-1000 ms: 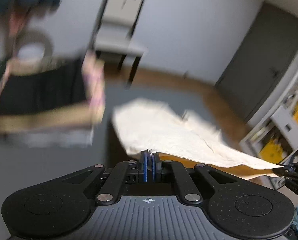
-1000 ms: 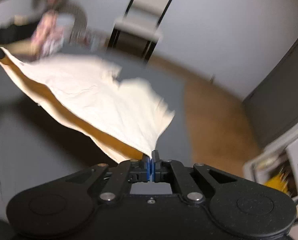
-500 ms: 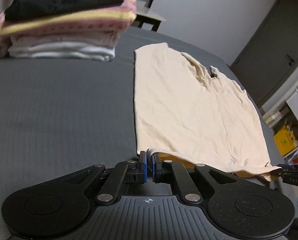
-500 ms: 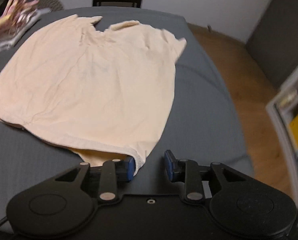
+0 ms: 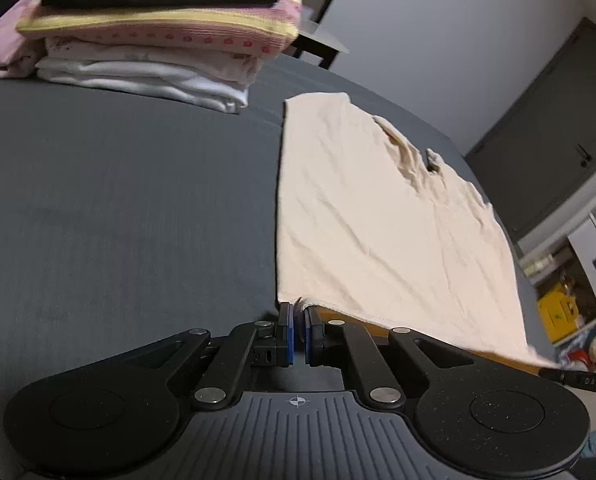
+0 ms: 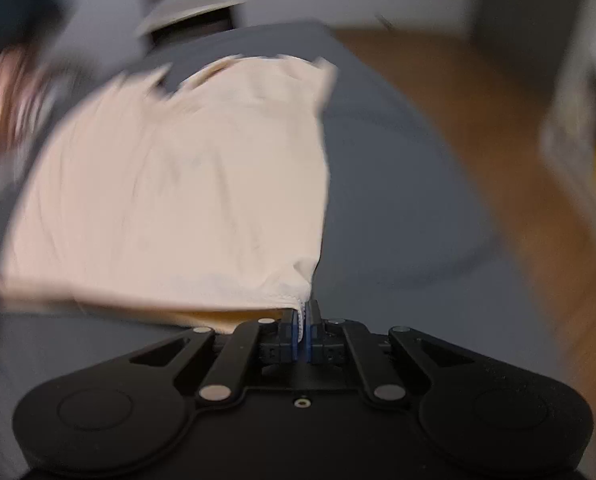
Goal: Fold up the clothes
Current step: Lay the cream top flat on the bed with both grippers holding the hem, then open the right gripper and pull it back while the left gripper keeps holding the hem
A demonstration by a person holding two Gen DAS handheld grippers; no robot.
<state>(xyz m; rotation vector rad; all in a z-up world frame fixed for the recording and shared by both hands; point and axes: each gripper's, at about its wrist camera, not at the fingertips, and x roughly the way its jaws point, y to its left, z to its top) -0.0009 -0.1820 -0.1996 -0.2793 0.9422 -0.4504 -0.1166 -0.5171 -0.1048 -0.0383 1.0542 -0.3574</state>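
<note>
On a dark grey bed surface (image 5: 118, 208), a cream T-shirt (image 5: 369, 216) lies spread flat, running from the near edge toward twelve o'clock, neckline farthest away. The left gripper (image 5: 297, 320) has its blue-padded jaws nearly together on the shirt's near hem corner, a thin gap still visible between them. The right gripper (image 6: 305, 320), seen through heavy motion blur, has its jaws pressed together on the opposite hem corner. Holding both bottom corners likely keeps the hem taut and straight, ready for a fold toward the collar. At ten o'clock in the left view sits a stack of folded clothes (image 5: 158, 40), well apart from the shirt, probably finished pieces.
</note>
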